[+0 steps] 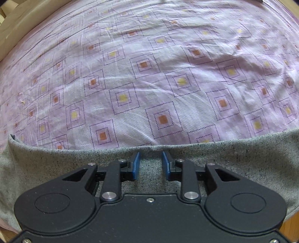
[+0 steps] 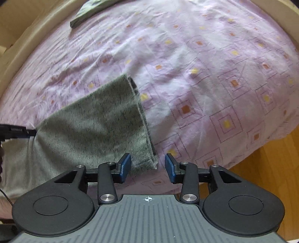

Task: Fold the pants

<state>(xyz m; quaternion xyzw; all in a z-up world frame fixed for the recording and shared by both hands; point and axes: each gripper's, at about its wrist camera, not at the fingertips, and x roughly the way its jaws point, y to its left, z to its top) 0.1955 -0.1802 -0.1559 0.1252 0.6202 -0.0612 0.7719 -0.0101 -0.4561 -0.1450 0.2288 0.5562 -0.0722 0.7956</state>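
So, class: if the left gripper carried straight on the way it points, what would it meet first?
Most likely the grey pants: the left gripper points steeply down with fabric directly between and beneath its open blue fingers. How close it already is remains unclear.

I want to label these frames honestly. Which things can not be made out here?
- Grey pants: left wrist view, lower part hidden by the left gripper; sides cut off by the frame.
- Pants hem: right wrist view, blurred.
- Dark folded cloth: cut off by the top edge.
- Right gripper: open beside the pants corner; contact unclear.
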